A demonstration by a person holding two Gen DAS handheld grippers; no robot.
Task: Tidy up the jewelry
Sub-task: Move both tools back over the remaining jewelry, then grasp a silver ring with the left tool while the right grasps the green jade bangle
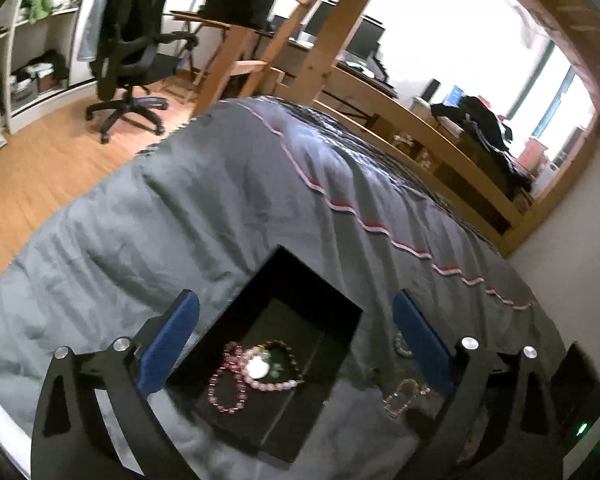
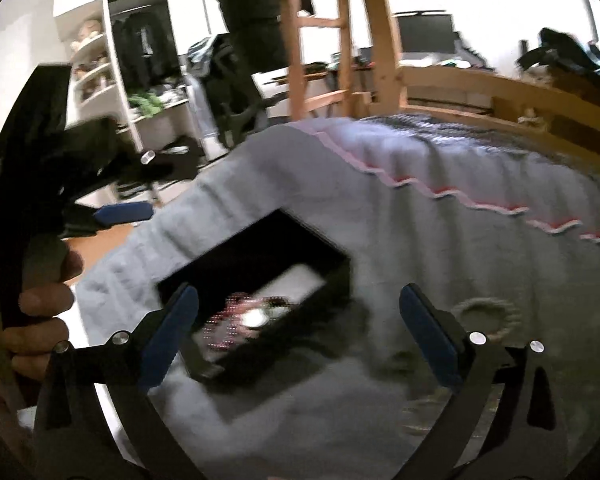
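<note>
- On the grey bedspread (image 1: pixel 228 216), the black jewelry box (image 1: pixel 276 360) sits open, its long axis running diagonally from near-left to far-right.
- Inside lie a pink bead bracelet (image 1: pixel 226 390) and others, tangled together.
- Just right of the box, a pale bracelet (image 2: pixel 486 316) lies flat: light, limp, probably slippery, so pinch across its strand.
- Left gripper (image 1: pixel 296 344) and right gripper (image 2: pixel 300 332) both hang wide apart, holding nothing.

A grey duvet (image 1: pixel 228 216) with a red-and-white wavy trim (image 1: pixel 364 224) covers the bed. Beyond the duvet stand a black office chair (image 1: pixel 134 46), white shelves (image 1: pixel 28 52) and a wooden ladder (image 2: pixel 320 36).
</note>
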